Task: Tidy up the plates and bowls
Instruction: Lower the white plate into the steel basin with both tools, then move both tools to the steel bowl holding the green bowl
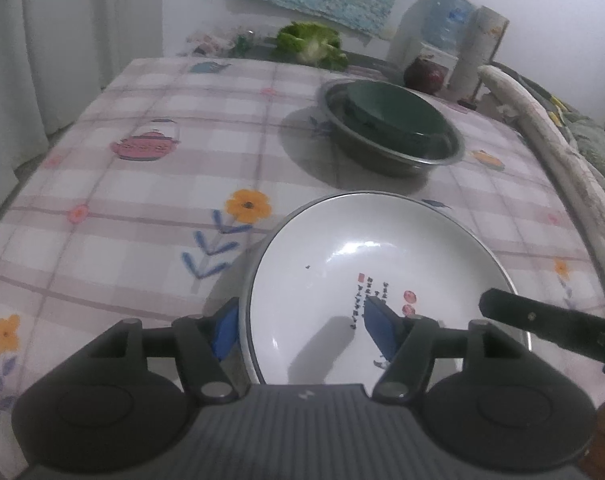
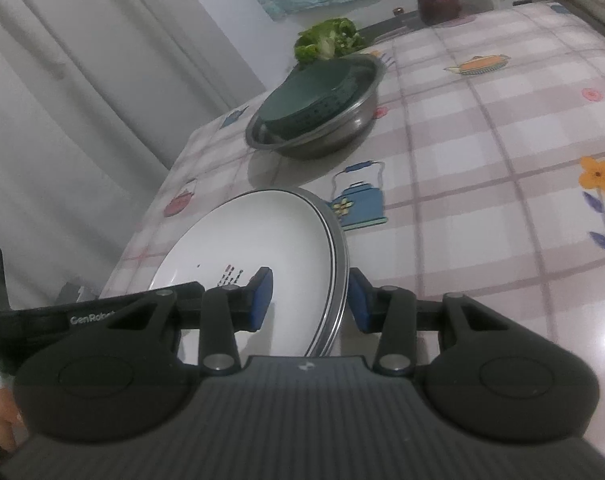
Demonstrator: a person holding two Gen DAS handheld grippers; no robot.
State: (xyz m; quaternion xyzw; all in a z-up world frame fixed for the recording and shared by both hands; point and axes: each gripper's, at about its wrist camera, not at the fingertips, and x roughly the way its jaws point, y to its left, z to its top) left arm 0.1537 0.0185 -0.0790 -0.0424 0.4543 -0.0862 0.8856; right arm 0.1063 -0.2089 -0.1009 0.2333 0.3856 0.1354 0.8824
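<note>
Blue pads of left tool [image 1: 302,330] and right tool [image 2: 308,300] are set astride opposite rims of white plate [image 1: 366,280] on the tabletop [image 1: 142,184], neither visibly clamped; an uneven lift could tip the plate, stacked bowls [image 1: 394,124] lying beyond

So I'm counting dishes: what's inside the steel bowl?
A dark green dish sits tilted inside the steel bowl, its rim resting on the bowl's. It covers most of the bowl's bottom, so anything beneath is hidden.
</note>
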